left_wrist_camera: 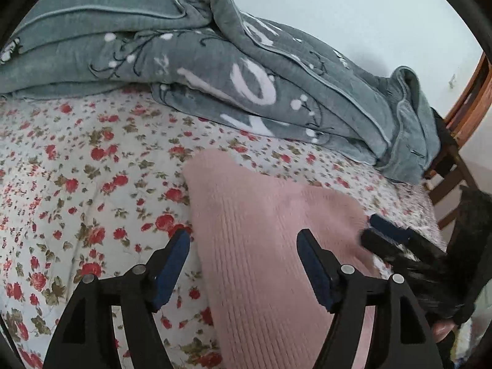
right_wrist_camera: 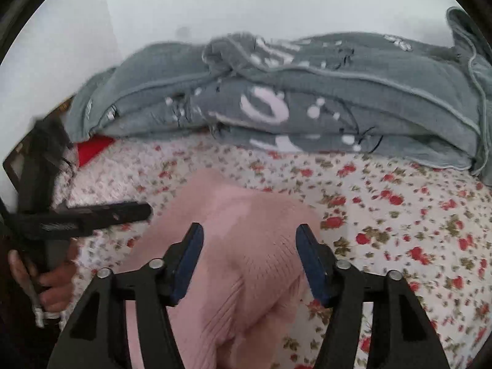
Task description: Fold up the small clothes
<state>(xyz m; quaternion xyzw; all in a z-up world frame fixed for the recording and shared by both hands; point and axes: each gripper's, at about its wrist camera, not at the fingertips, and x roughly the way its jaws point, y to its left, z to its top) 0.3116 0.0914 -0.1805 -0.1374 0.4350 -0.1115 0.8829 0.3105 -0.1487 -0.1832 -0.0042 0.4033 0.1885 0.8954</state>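
on the bed, over a floral sheet [left_wrist_camera: 92,160] printed with red roses, lies the pink ribbed garment [left_wrist_camera: 261,246], a soft knit piece spread flat and reaching toward us. our left tool [left_wrist_camera: 243,246] hangs just above it with its blue-padded fingers spread wide, nothing between them; one finger sits over the sheet at the garment's left edge, the other over the knit itself. in the same view our right tool [left_wrist_camera: 390,240] shows from the side at the garment's right edge, blurred, with its tips at the cloth, though we cannot tell there whether it touches.

from the right wrist view, the right tool [right_wrist_camera: 249,246] is also spread wide, and the pink ribbed garment [right_wrist_camera: 233,246] fills the gap below its fingers without being pinched. the cloth bulges into a rounded fold near the bottom of that view. to the left, our left tool [right_wrist_camera: 123,212] points in over the sheet beside the garment, and our left hand [right_wrist_camera: 46,279] grips its handle.

behind the garment, along the far side of the bed, a grey blanket [left_wrist_camera: 215,77] with white markings is heaped in thick folds against a pale wall [left_wrist_camera: 353,6]. a red item [right_wrist_camera: 92,147] peeks from under the blanket's left end, and a wooden chair [left_wrist_camera: 461,129] stands beyond the bed's right end.
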